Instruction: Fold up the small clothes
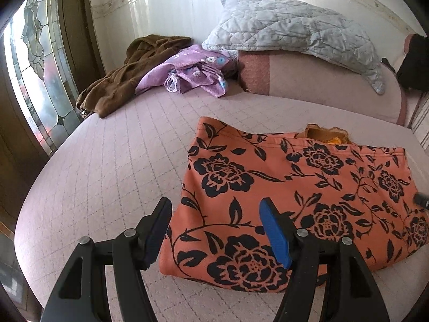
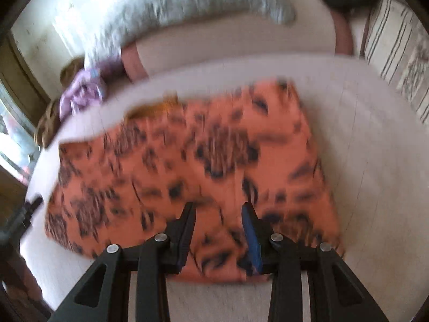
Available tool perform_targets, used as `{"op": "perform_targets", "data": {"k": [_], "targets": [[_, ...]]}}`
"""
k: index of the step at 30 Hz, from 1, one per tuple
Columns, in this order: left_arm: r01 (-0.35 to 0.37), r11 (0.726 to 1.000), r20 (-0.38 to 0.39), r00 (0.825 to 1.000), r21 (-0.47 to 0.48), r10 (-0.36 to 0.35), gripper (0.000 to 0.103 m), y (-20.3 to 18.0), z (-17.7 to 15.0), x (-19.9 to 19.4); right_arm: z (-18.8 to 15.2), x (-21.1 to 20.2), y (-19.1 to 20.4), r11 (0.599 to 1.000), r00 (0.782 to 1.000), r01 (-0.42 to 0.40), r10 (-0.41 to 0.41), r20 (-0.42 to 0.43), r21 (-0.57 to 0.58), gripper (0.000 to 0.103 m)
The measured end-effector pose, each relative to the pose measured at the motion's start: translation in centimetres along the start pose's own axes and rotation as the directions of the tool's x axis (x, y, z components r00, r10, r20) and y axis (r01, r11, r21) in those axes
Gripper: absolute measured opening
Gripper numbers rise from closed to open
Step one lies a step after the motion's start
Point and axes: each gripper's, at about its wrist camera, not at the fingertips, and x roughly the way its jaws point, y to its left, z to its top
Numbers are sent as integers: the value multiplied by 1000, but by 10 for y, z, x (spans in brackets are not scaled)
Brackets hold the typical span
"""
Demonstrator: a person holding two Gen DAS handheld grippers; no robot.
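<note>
An orange garment with a black flower print (image 1: 295, 187) lies folded flat on the pale quilted bed (image 1: 107, 161). A yellow-orange inner piece (image 1: 324, 134) peeks out at its far edge. My left gripper (image 1: 215, 209) is open and empty, above the garment's near left corner. In the blurred right wrist view the same garment (image 2: 187, 161) fills the middle. My right gripper (image 2: 218, 212) is open and empty over its near edge. The right gripper's tip shows at the right edge of the left wrist view (image 1: 421, 200).
A brown garment (image 1: 120, 80) and a crumpled purple flowered cloth (image 1: 193, 72) lie at the bed's far left. A grey quilted blanket (image 1: 295, 35) rests on a pink bolster (image 1: 321, 86) by the wall. A stained-glass door (image 1: 34, 61) is on the left. A striped cushion (image 2: 396, 61) is on the right.
</note>
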Motion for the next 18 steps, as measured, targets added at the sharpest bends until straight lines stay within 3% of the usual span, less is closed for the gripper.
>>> {"op": "perform_targets", "data": {"k": [2, 5, 8, 10, 13, 16, 18], "targets": [[-12, 1000, -9, 1000, -6, 12, 69, 1, 1, 6, 8, 14, -15, 998, 1000, -3, 3, -10, 61, 40], [-27, 1000, -30, 999, 11, 27, 69, -2, 2, 17, 1, 63, -40, 993, 985, 30, -11, -173, 110, 39], [-37, 999, -87, 995, 26, 39, 69, -5, -1, 35, 7, 50, -34, 999, 995, 8, -3, -101, 48, 39], [-48, 998, -126, 991, 32, 52, 69, -8, -4, 46, 8, 40, -28, 997, 998, -48, 50, -39, 56, 39], [-62, 997, -166, 984, 43, 69, 70, -11, -9, 60, -1, 45, -9, 992, 991, -124, 126, -52, 33, 39], [-76, 995, -160, 983, 67, 86, 74, -13, -10, 60, -18, 61, 19, 994, 990, -72, 60, -131, -85, 40], [-70, 996, -160, 984, 46, 77, 74, -10, -9, 56, -22, 58, 30, 984, 995, -20, 2, -103, -175, 40]]}}
